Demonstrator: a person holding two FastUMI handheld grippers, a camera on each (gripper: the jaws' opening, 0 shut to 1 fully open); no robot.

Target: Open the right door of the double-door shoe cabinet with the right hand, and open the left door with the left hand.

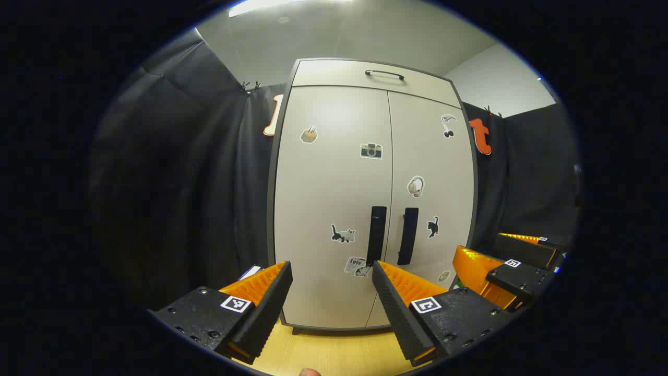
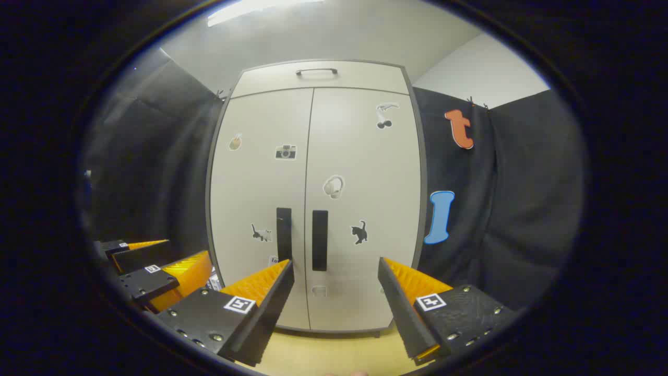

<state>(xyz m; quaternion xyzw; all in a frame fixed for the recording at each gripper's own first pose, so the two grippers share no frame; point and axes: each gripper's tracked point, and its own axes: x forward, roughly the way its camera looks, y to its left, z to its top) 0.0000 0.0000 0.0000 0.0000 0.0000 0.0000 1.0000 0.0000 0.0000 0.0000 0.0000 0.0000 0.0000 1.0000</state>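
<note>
So your shoe cabinet (image 1: pixel 373 198) sits dead ahead, filling the middle of the left gripper view, and both doors are flat shut. The left door (image 1: pixel 331 209) and right door (image 1: pixel 433 198) meet at a seam running from 12 down to 6 o'clock. Each has a dark vertical handle right beside that seam: the left handle (image 1: pixel 377 235) and the right handle (image 1: pixel 407 236), both a bit below centre. There's a drawer front across the top with a curved pull (image 1: pixel 384 74) at 12 o'clock. Stickers are dotted over both doors, e.g. a camera (image 1: pixel 371 151) and a cat (image 1: pixel 343 234).

Your left gripper (image 1: pixel 331 271) is at 6 o'clock, wide open with nothing between the fingers, and short of the cabinet, not touching it. Over at 4 o'clock in that view you can see your other tool too.

In the right gripper view the cabinet (image 2: pixel 313 203) is again centred, the left handle (image 2: pixel 284 234) and right handle (image 2: pixel 320 240) side by side just under the middle. Your right gripper (image 2: pixel 334 267) is spread wide as well, empty, and off the door. The left tool pokes in at 8 o'clock.

Cabinet stands on a light wooden floor (image 1: pixel 334 352), dark cloth on both sides.
</note>
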